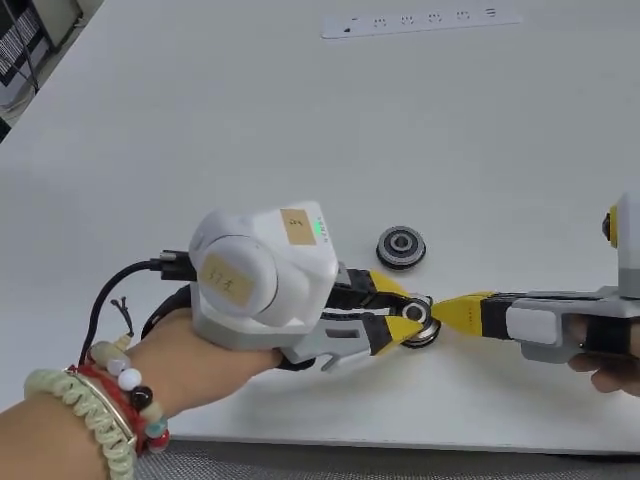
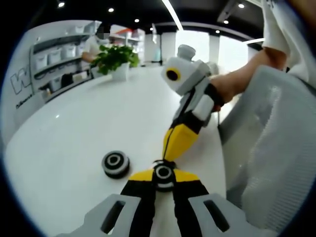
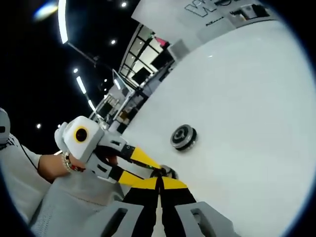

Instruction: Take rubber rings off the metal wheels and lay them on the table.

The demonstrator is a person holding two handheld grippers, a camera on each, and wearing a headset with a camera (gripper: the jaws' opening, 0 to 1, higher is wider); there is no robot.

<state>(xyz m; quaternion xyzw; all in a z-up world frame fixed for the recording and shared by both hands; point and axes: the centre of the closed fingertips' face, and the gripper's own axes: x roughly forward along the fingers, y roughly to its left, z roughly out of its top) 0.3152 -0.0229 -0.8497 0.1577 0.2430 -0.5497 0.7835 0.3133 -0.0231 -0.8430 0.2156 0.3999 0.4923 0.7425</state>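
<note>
A small metal wheel (image 1: 421, 329) with a black rubber ring is held just above the white table (image 1: 300, 120), near its front edge. My left gripper (image 1: 411, 314) comes in from the left and is shut on this wheel (image 2: 164, 175), its yellow tips on either side. From the right, my right gripper (image 1: 446, 312) meets the wheel with its jaws pressed together (image 3: 159, 179), pinching the ring at the wheel's rim (image 3: 170, 172). A second wheel (image 1: 401, 246) with its ring on lies flat on the table just behind, also seen as wheel (image 2: 116, 164) and wheel (image 3: 183, 137).
A white power strip (image 1: 420, 20) lies at the far edge of the table. The table's front edge (image 1: 400, 442) runs close below the grippers. A potted plant (image 2: 114, 57) and shelves stand beyond the table.
</note>
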